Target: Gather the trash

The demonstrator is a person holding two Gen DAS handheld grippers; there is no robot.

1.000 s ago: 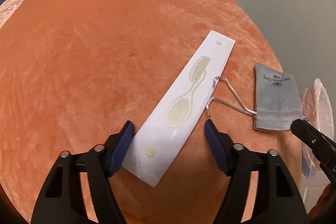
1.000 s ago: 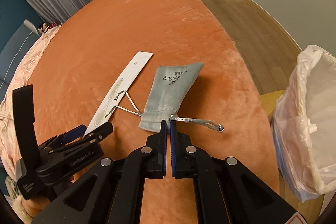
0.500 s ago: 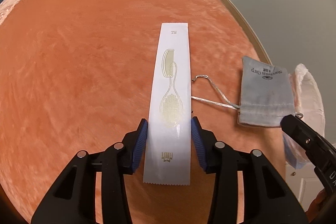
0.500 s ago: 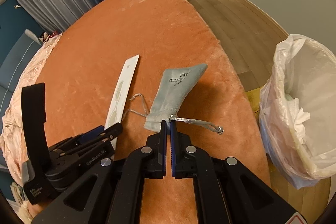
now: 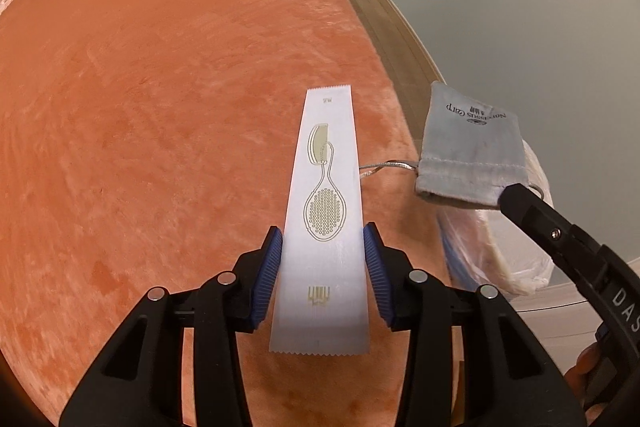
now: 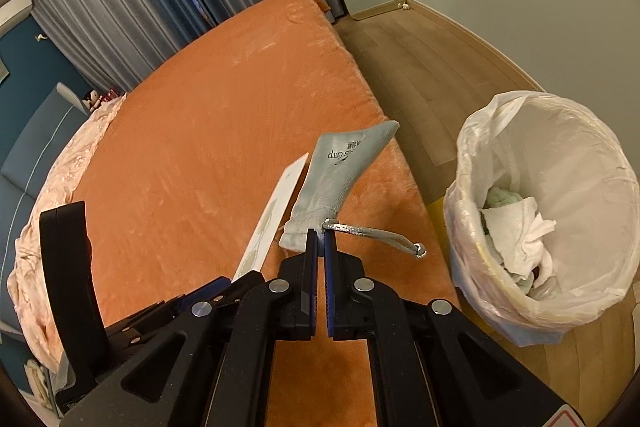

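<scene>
Both tongs hold trash above the bed.
Your left tongs (image 5: 323,247) pinch the comb packet (image 5: 325,223); right tongs (image 6: 319,247) grip the gray pouch (image 6: 336,179), w/ bin (image 6: 472,227) right.

The grey pouch (image 5: 471,147) reads "Narcissus Carp", upside down. At four o'clock, the right gripper (image 5: 505,195) shows "DAS".

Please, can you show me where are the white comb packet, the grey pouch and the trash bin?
white comb packet (image 5: 326,187): left wrist view, on the printed brush drawing.
grey pouch (image 6: 340,167): right wrist view, on the middle of the cloth.
trash bin (image 6: 600,163): right wrist view, on the inner liner wall.
</scene>
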